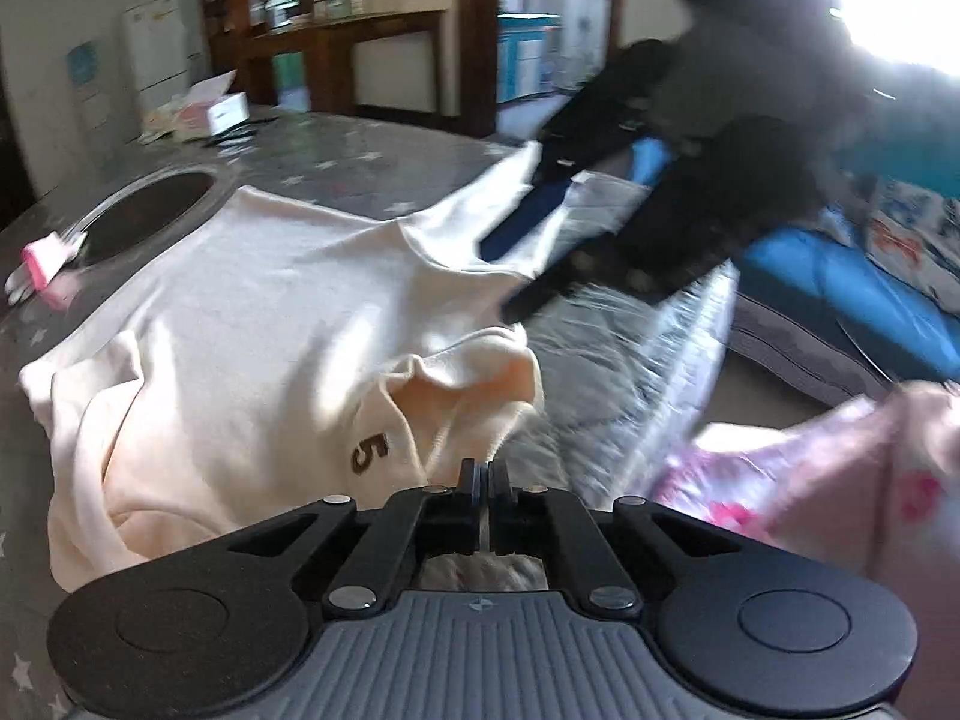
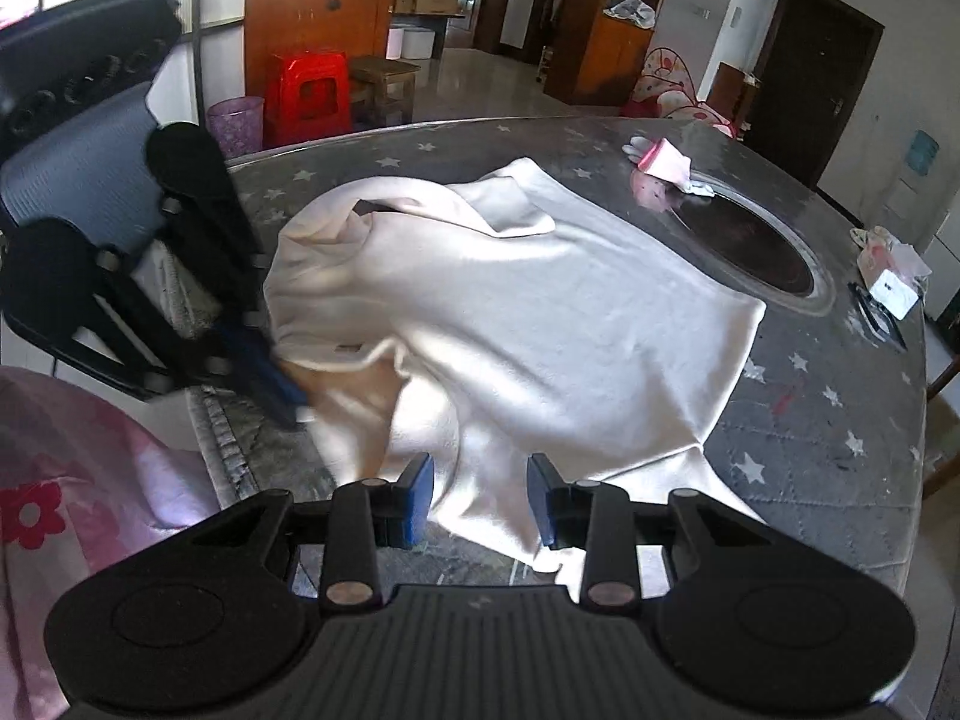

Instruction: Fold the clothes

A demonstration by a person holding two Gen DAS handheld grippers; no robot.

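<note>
A round table [image 2: 840,396] with a grey star-print cover stands on a glossy floor [image 2: 480,84]. Behind it are wooden cabinets [image 2: 312,18], a red stool [image 2: 309,93], white walls and a dark door [image 2: 810,66].

Black grippers, ribbed grey housing, blue-padded fingers [image 2: 420,495]; pink floral sleeve [image 2: 54,510].

We see the shirt [image 2: 540,312] spread on the counter [image 2: 840,420], a round inset [image 2: 750,246] behind it, our left tongs [image 1: 485,474] at its near edge.
</note>
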